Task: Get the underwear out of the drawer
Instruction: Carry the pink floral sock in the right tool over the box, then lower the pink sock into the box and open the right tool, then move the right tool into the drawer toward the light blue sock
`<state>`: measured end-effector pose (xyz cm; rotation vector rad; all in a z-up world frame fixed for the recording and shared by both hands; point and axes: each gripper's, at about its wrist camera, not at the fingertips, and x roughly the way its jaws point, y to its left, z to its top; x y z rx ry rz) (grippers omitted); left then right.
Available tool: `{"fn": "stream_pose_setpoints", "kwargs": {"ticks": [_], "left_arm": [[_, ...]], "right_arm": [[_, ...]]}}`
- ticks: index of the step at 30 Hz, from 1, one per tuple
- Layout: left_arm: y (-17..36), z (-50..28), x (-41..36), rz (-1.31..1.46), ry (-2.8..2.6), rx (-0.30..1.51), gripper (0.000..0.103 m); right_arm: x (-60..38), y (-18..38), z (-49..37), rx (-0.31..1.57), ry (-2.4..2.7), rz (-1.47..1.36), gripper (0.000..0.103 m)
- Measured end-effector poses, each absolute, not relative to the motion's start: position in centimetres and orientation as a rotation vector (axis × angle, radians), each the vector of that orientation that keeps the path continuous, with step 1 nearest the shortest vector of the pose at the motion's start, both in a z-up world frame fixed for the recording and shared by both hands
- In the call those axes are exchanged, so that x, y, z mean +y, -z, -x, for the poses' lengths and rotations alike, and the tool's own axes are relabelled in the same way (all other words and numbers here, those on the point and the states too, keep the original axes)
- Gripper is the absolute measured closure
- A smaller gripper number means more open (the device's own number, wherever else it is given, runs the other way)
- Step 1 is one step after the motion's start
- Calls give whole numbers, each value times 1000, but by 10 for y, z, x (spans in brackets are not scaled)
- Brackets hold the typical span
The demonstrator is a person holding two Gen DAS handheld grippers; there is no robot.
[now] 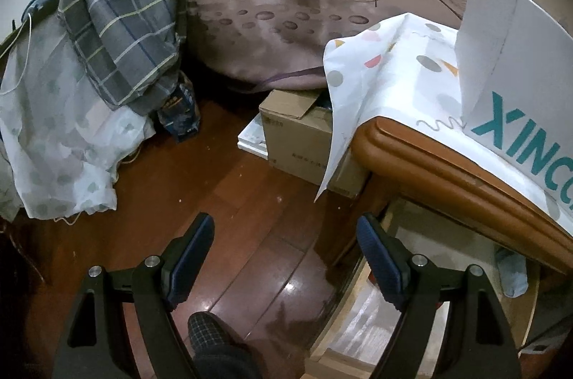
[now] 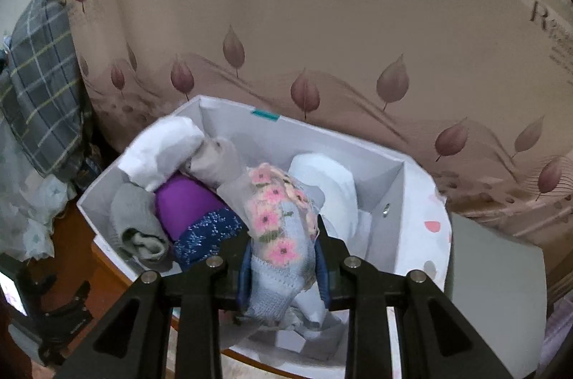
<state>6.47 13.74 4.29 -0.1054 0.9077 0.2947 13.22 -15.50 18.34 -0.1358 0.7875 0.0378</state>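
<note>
In the left wrist view, the left gripper (image 1: 283, 257) is held spread wide and empty above the wooden floor (image 1: 222, 192), presumably kept out of the way while the other hand works. Its right finger hangs over the open drawer (image 1: 376, 318) beneath the rounded front edge of the wooden cabinet top (image 1: 447, 164). One pale blue piece of cloth (image 1: 512, 275) is seen at the drawer's far side under that edge; whether it is underwear cannot be told. One patterned cloth (image 1: 386, 63) is draped over the cabinet top, with one white box lettered in teal (image 1: 515, 63) standing on it. One cardboard box (image 1: 304, 132) is set on the floor past the cabinet's corner, and one plaid blanket (image 1: 129, 20) is heaped at the far left. In the right wrist view, the right gripper (image 2: 283, 268) is pinched on one knitted light-blue garment with pink flowers (image 2: 275, 235), taken here as the underwear; it is gripped near its lower end, over the near edge of the white box (image 2: 390, 200), probably so that it can be set among the clothes there. Inside the box, about six other rolled pieces are counted: two white (image 2: 161, 146), two grey (image 2: 136, 217), one purple (image 2: 186, 203) and one dark blue speckled (image 2: 207, 232), packed toward the box's left and far walls. One curtain with leaf print (image 2: 322, 38) hangs behind.
</note>
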Motion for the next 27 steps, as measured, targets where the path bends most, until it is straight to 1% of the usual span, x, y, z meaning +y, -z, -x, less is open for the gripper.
{"fn": "stream_pose_setpoints", "kwargs": {"ticks": [7, 9, 11, 14, 16, 22, 24, 27], "left_arm": [[-42, -65, 142, 127, -292, 919, 24], [-42, -65, 141, 125, -286, 917, 24], [-42, -66, 142, 127, -286, 920, 24], [-42, -65, 143, 133, -282, 917, 24], [-42, -65, 143, 132, -286, 919, 24], [-48, -66, 156, 162, -312, 912, 24], [-50, -65, 163, 181, -331, 906, 24], [-49, -64, 174, 209, -366, 908, 24]], "right_arm": [[-156, -151, -148, 867, -11, 149, 72], [-156, -145, -152, 880, -2, 155, 68], [-156, -142, -151, 883, 3, 164, 51], [-153, -148, -144, 838, 8, 198, 43], [-149, -156, -135, 790, 6, 245, 40], [-138, -182, -70, 632, -61, 346, 39], [-132, -180, -36, 594, -117, 419, 39], [-126, -159, 7, 610, -196, 506, 39]]}}
